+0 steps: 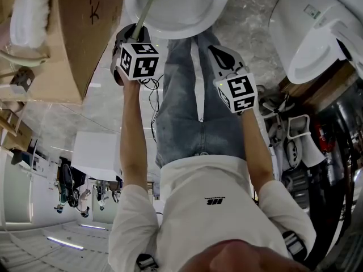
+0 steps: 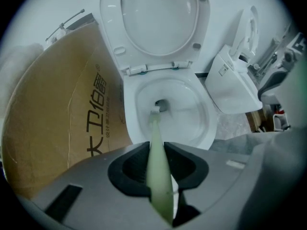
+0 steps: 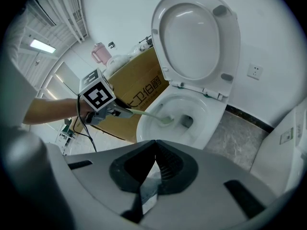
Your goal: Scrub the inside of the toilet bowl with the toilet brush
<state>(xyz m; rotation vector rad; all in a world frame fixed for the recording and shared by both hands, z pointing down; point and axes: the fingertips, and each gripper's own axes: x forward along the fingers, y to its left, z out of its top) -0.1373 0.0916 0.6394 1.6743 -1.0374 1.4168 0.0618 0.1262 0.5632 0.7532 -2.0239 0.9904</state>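
The left gripper (image 2: 158, 153) clamps the brush (image 2: 155, 128), head deep in the bowl (image 2: 197, 128) — scrubbing seems under way, not finished. The right gripper (image 3: 155, 147), jaws together and empty, hangs outside the bowl.

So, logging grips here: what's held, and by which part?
The left gripper clamps the toilet brush by its handle, well back from the head. The right gripper is shut, empty.

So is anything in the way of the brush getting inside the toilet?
No, nothing visible. The lid is flipped up, and the toilet brush, clamped in the left tool, already has its head inside the toilet bowl by the drain hole.
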